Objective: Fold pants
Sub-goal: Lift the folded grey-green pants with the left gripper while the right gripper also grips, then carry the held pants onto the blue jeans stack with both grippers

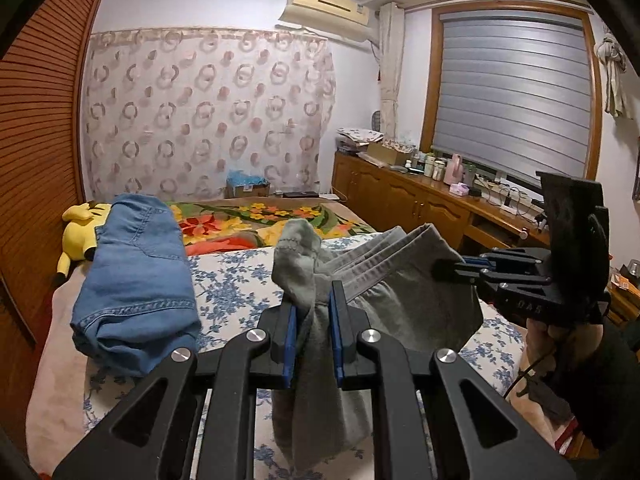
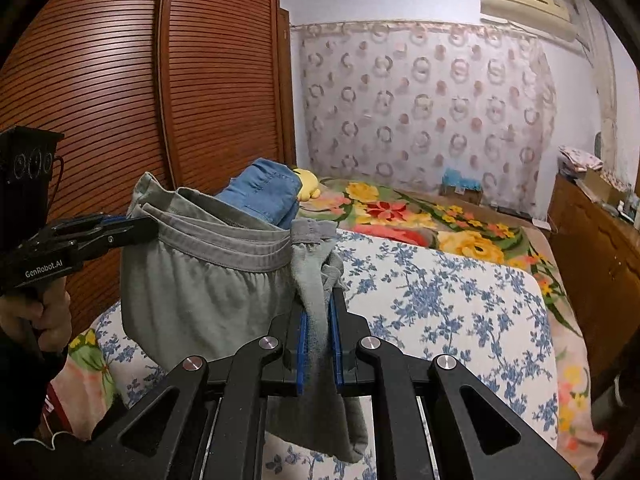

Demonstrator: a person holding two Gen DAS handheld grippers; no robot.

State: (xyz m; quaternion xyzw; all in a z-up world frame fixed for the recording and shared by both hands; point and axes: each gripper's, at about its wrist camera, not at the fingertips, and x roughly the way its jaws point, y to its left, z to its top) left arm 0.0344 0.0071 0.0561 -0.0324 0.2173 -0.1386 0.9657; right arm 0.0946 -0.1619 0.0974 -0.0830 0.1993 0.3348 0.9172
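Grey pants (image 1: 384, 280) hang in the air above the bed, held by the waistband at both ends. My left gripper (image 1: 313, 300) is shut on one end of the waistband, with grey cloth bunched between its blue pads. My right gripper (image 2: 319, 300) is shut on the other end; it also shows in the left wrist view (image 1: 448, 266) at the right. The left gripper shows in the right wrist view (image 2: 148, 226) at the left. The grey pants (image 2: 200, 288) sag between the two grippers.
Folded blue jeans (image 1: 138, 276) lie on the bed's left side beside a yellow plush toy (image 1: 80, 228). A blue-flowered white sheet (image 2: 440, 300) covers the near bed, a bright floral blanket (image 2: 420, 216) the far part. A wooden wardrobe (image 2: 140, 80) stands left, a cluttered wooden cabinet (image 1: 420, 196) right.
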